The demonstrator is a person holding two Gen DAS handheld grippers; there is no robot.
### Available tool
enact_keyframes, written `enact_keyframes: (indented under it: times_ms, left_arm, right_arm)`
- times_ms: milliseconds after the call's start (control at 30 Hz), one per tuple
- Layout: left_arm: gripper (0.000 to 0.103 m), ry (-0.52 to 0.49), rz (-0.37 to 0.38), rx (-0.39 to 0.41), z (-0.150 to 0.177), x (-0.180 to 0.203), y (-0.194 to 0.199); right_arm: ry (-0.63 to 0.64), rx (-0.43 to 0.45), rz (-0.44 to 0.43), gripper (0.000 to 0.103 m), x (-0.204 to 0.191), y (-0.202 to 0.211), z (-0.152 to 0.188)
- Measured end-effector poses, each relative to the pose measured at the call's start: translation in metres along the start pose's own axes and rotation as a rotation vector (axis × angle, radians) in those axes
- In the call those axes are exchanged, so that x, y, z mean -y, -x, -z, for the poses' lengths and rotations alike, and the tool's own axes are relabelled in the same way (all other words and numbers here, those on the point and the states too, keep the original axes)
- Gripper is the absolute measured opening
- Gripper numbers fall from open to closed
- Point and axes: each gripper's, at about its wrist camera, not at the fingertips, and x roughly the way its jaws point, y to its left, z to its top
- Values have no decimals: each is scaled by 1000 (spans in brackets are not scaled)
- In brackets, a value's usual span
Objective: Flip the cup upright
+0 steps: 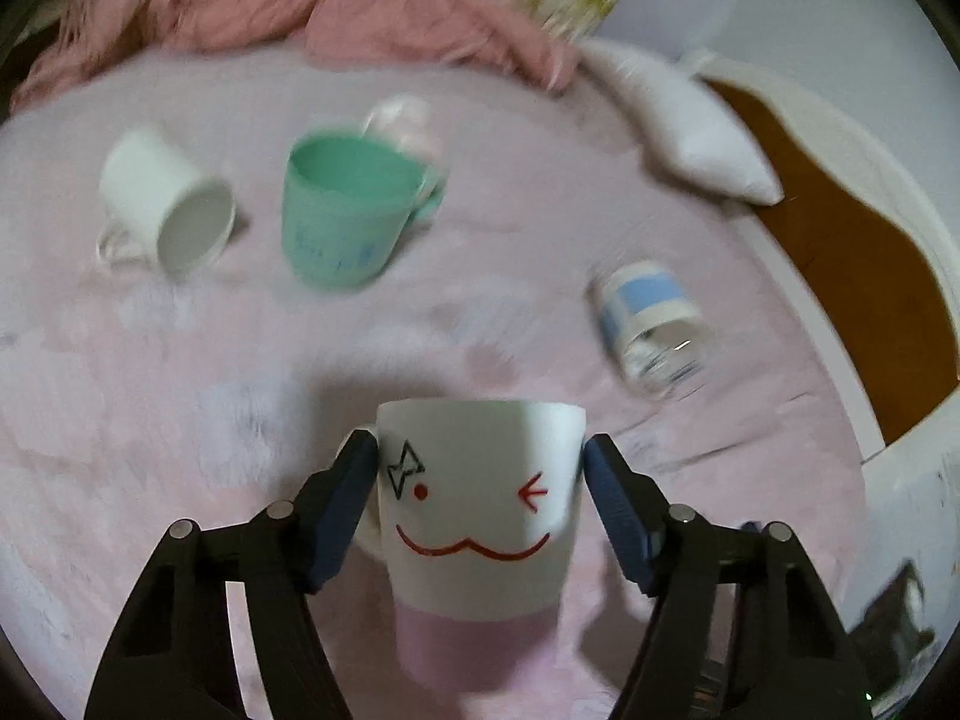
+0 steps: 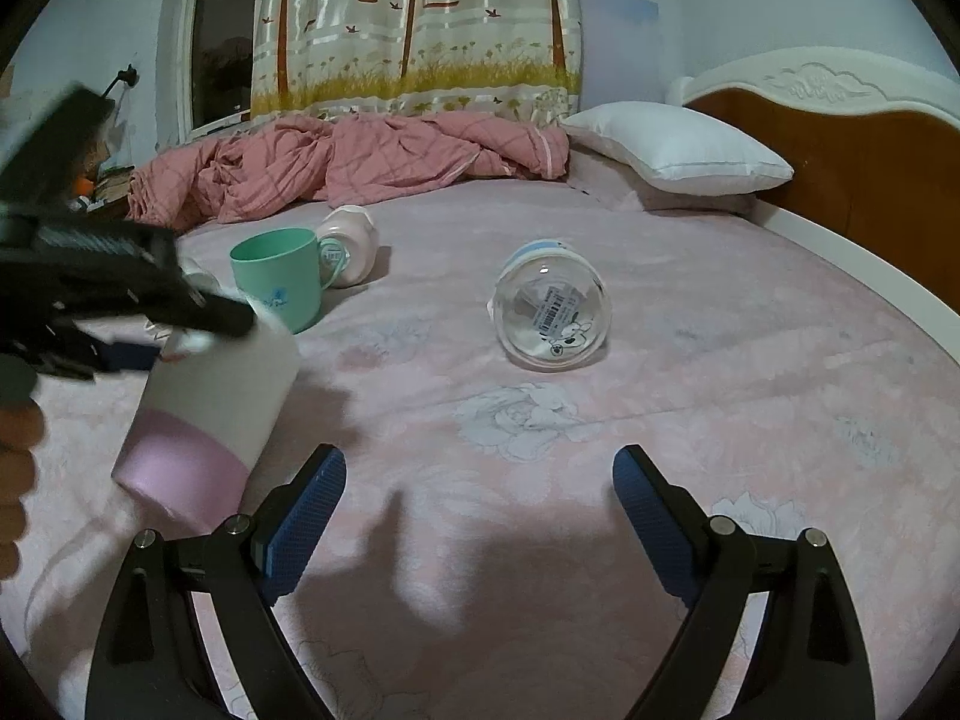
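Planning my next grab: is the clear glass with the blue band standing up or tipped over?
Tipped over. The clear glass lies on its side on the pink bedsheet, its round barcoded end facing the right wrist camera.

Left gripper point(image 1: 480, 450) jaws clamped; right gripper point(image 2: 479, 468) jaws spread wide.

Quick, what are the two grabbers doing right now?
Left gripper: closed on the smiley-face mug, pads touching both its sides.
Right gripper: open, holding nothing, above the pink bedsheet.
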Motion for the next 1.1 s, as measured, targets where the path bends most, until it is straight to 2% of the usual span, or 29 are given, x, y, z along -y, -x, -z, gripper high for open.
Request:
enact_keyframes:
  times_ms: [67,133,167,200,267,367,633,733,767,800,867,933,1000,1100]
  left_arm:
    - [65,-27,26,47,-1,6,15]
    - [54,-54,31,84,-5,12,23]
    - [3,-85,41,119,-4,15,30]
    - [7,-117,55,130,-4,19,32]
    - [1,-154,54,154,-5,23,34]
    - [1,-193,31,177,-4,26,33]
    - [1,-176,9,162,-11,12,34]
    - [7,-221,-7,155,-13,17,36]
    - [21,-246,-2,141,-17,22,35]
    - [42,-273,6,124,-23,27,33]
    - [59,-297,6,109,-34,37,28]
    - [60,-308,5,72,-47,46,16]
    - [71,-318,-16,23,-59,56,-4]
    - [74,-325,-39,-59,-69,66,-37]
  right_arm:
    - [2,0,1,92,-1,0,0]
    - [2,2,2,92,0,1,0]
    - [1,2,2,92,0,1,0]
    - [2,4,3,92,0,0,0]
    - [3,5,3,92,0,0,1]
    - [1,6,3,92,1,0,1]
    - [-13,27,19,92,5,2,0]
    - [-48,63,46,92,14,12,-2]
    - [-53,73,64,92,18,14,-3]
    - [-55,81,102,92,22,15,-5]
    - [-67,77,157,92,29,16,-8]
    - [-113,54,155,92,40,14,-10]
    - [-164,9,147,92,52,5,-10]
    - [-196,-26,145,92,61,-3,-10]
